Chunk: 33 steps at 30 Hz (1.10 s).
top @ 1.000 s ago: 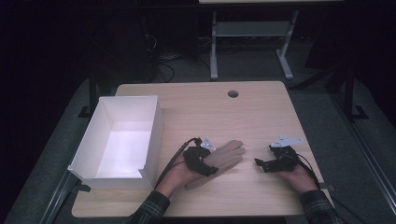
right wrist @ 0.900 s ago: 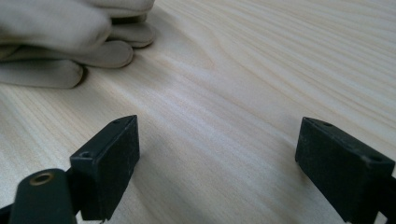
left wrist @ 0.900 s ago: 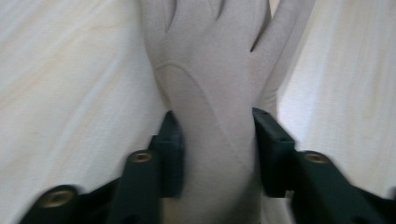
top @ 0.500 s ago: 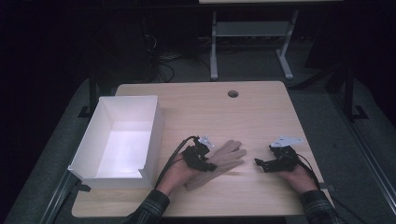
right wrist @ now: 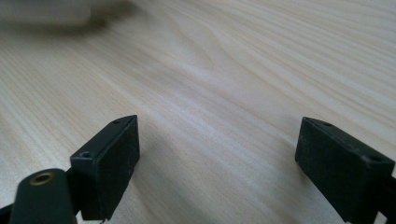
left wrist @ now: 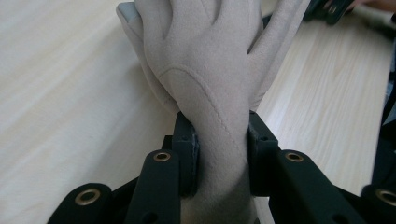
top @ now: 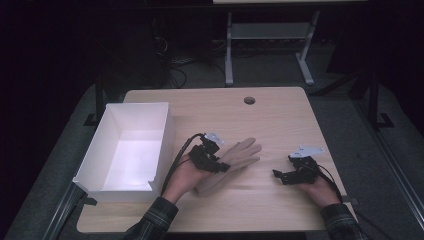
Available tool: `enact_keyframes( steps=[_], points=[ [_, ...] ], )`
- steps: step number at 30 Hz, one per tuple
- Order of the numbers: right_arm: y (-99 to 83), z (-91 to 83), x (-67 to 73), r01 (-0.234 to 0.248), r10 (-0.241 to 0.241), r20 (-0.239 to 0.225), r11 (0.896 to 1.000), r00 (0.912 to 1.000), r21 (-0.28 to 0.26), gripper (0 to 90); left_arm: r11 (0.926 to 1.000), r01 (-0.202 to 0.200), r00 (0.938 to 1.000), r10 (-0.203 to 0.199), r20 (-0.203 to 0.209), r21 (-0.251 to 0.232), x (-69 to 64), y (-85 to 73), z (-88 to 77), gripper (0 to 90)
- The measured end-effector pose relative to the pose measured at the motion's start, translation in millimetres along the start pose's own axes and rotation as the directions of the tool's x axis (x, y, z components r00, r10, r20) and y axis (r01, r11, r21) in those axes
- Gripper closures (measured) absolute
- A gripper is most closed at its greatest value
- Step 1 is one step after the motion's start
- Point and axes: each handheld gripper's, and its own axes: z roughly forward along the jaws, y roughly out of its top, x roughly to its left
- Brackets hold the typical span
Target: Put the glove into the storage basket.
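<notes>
One beige suede-like glove (top: 235,161) is the thing in hand, and in the high view it lies on the pale wooden table (top: 260,120) near the middle, fingers pointing toward two o'clock. The left gripper (top: 212,161) sits over its cuff end, at about eight o'clock from the fingertips. A white open-topped rectangular box (top: 100,165) stands at nine o'clock from the glove, near but apart, and its floor looks bare. The right gripper (top: 282,176) rests on the table at three o'clock from the glove, well apart from it.

In the left gripper view, the glove (left wrist: 210,70) runs up from between the two black jaws, which have just been closing and now pinch its narrow cuff from both sides; the fabric is bunched between the pads. The glove's fingers hang or trail toward twelve o'clock over the table (left wrist: 56,93).

In the right gripper view, the jaws stand spread wide over bare wood (right wrist: 224,84) with nothing between them.

Judged from this, the grasp is made and the lift seems barely begun. What looks left is carrying the glove toward nine o'clock and dropping it into the box.
</notes>
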Motion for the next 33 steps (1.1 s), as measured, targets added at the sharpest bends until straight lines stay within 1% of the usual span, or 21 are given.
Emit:
enact_keyframes(
  steps=[2, 3, 5, 6, 7, 8, 9, 10, 11, 12, 13, 14, 16, 17, 20, 22, 25, 27, 31, 33],
  points=[
    [0.0, -0.1, -0.2, 0.003, -0.003, 0.001, 1.0, 1.0, 0.001, 13.2, 0.9999, 0.004, 1.0, -0.004, -0.006, -0.013, -0.7, 6.7, -9.5, 70.4],
    [0.0, -0.1, -0.2, 0.002, -0.002, 0.0, 1.0, 1.0, 0.001, 13.2, 0.9997, 0.012, 0.9999, -0.013, -0.009, -0.021, -1.4, 9.7, -13.9, 70.4],
    [0.0, -0.1, -0.2, 0.003, -0.003, 0.0, 1.0, 1.0, 0.001, 13.3, 0.9997, 0.009, 0.9999, -0.009, -0.011, -0.024, -0.4, 15.7, -23.1, 70.4],
    [0.0, 0.0, -0.3, 0.003, -0.003, 0.0, 1.0, 1.0, 0.001, 13.3, 0.9993, 0.019, 0.9997, -0.019, -0.012, -0.033, -0.6, 17.9, -26.1, 70.4],
    [0.0, -0.1, -0.2, 0.003, -0.003, 0.0, 1.0, 1.0, 0.001, 13.3, 0.9995, 0.012, 0.9998, -0.012, -0.017, -0.028, 0.4, 21.6, -32.0, 70.4],
    [0.0, 0.0, 0.1, -0.002, 0.002, 0.0, 1.0, 1.0, -0.001, 13.3, 0.9991, 0.021, 0.9995, -0.022, -0.021, -0.036, -0.3, 24.5, -35.9, 70.4],
    [0.0, 0.0, -0.3, 0.004, -0.004, 0.001, 1.0, 1.0, 0.0, 13.2, 0.9992, 0.02, 0.9994, -0.021, -0.027, -0.033, -0.2, 27.4, -40.8, 70.4],
    [0.0, 0.0, -0.1, 0.002, -0.002, 0.0, 1.0, 1.0, 0.0, 13.2, 0.9994, 0.013, 0.9995, -0.014, -0.029, -0.033, 0.5, 29.0, -44.3, 70.4],
    [0.0, 0.0, 0.0, 0.0, 0.0, 0.0, 1.0, 1.0, 0.0, 13.3, 0.9986, 0.022, 0.9992, -0.024, -0.031, -0.048, 0.6, 31.8, -49.5, 70.3],
    [0.0, -0.1, -0.1, 0.002, -0.002, 0.0, 1.0, 1.0, 0.001, 13.2, 0.9988, 0.016, 0.9992, -0.018, -0.037, -0.046, 1.7, 33.7, -54.7, 70.3],
    [0.0, 0.0, 0.2, -0.003, 0.003, -0.001, 1.0, 1.0, -0.001, 13.2, 0.9984, 0.019, 0.9988, -0.022, -0.043, -0.053, 2.2, 35.4, -59.7, 70.3],
    [0.0, 0.0, 0.0, -0.001, 0.001, -0.001, 1.0, 1.0, 0.0, 13.2, 0.999, 0.001, 0.9988, -0.003, -0.05, -0.044, 4.4, 36.5, -65.6, 70.3],
    [0.1, 0.0, 0.1, -0.002, 0.002, -0.001, 1.0, 1.0, 0.0, 13.2, 0.9976, 0.022, 0.9978, -0.026, -0.061, -0.066, 6.7, 37.6, -74.2, 70.3],
    [0.0, 0.0, -0.1, 0.0, 0.0, 0.0, 1.0, 1.0, 0.0, 13.3, 0.9986, 0.003, 0.9976, -0.007, -0.069, -0.052, 10.2, 37.7, -80.3, 70.3],
    [0.0, -0.1, -0.2, 0.003, -0.003, 0.0, 1.0, 1.0, 0.001, 13.2, 0.9974, 0.022, 0.9959, -0.028, -0.086, -0.069, 15.8, 36.3, -94.6, 70.3],
    [0.1, -0.2, 0.0, 0.0, 0.0, 0.0, 1.0, 1.0, 0.002, 13.3, 0.9966, 0.027, 0.9951, -0.034, -0.092, -0.077, 20.2, 34.7, -104.8, 70.3],
    [0.0, 0.0, -0.1, 0.002, -0.002, 0.0, 1.0, 1.0, 0.0, 13.3, 0.9945, 0.041, 0.9923, -0.052, -0.112, -0.096, 25.5, 31.3, -118.6, 70.2],
    [0.0, 0.0, -0.1, 0.001, -0.001, 0.0, 1.0, 1.0, 0.0, 13.2, 0.991, 0.062, 0.9904, -0.076, -0.116, -0.119, 28.8, 28.6, -124.9, 70.2],
    [0.0, 0.0, -0.3, 0.003, -0.003, 0.0, 1.0, 1.0, 0.0, 13.2, 0.9889, 0.084, 0.9841, -0.102, -0.145, -0.122, 38.7, 19.5, -139.6, 70.2],
    [0.0, 0.0, -0.3, 0.003, -0.003, 0.0, 1.0, 1.0, 0.0, 13.2, 0.986, 0.099, 0.9793, -0.12, -0.163, -0.134, 42.8, 14.2, -145.1, 70.2]
  ],
)
